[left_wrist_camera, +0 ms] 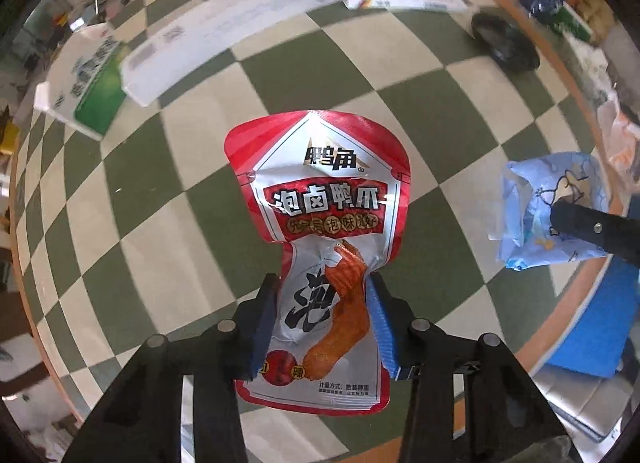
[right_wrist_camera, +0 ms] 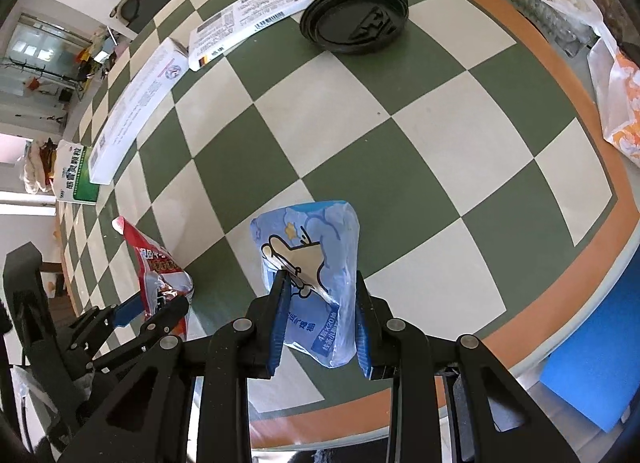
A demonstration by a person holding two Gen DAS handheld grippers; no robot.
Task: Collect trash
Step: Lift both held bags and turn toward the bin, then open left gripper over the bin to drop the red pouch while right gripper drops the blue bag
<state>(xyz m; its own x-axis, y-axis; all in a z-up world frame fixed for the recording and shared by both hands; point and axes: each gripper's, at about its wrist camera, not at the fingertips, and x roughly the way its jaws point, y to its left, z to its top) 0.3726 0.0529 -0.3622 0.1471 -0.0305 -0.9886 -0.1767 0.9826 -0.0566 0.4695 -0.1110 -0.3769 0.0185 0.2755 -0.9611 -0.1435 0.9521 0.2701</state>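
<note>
The left gripper (left_wrist_camera: 324, 299) holds a red and white snack packet (left_wrist_camera: 320, 231); its fingers (left_wrist_camera: 266, 327) pinch the lower half of the packet above the checkered worktop (left_wrist_camera: 400, 111). The right gripper (right_wrist_camera: 320, 311) holds a light blue tissue pack (right_wrist_camera: 316, 263), with its fingers (right_wrist_camera: 280, 315) closed on both sides of the pack. Farther on the worktop lie a black lid (right_wrist_camera: 356, 21), two long white boxes (right_wrist_camera: 248, 15) and a green and white box (right_wrist_camera: 74, 175).

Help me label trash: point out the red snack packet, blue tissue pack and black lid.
red snack packet (left_wrist_camera: 320, 199), left wrist view, printed front.
blue tissue pack (right_wrist_camera: 316, 259), right wrist view, cartoon face.
black lid (right_wrist_camera: 356, 19), right wrist view, top.
</note>
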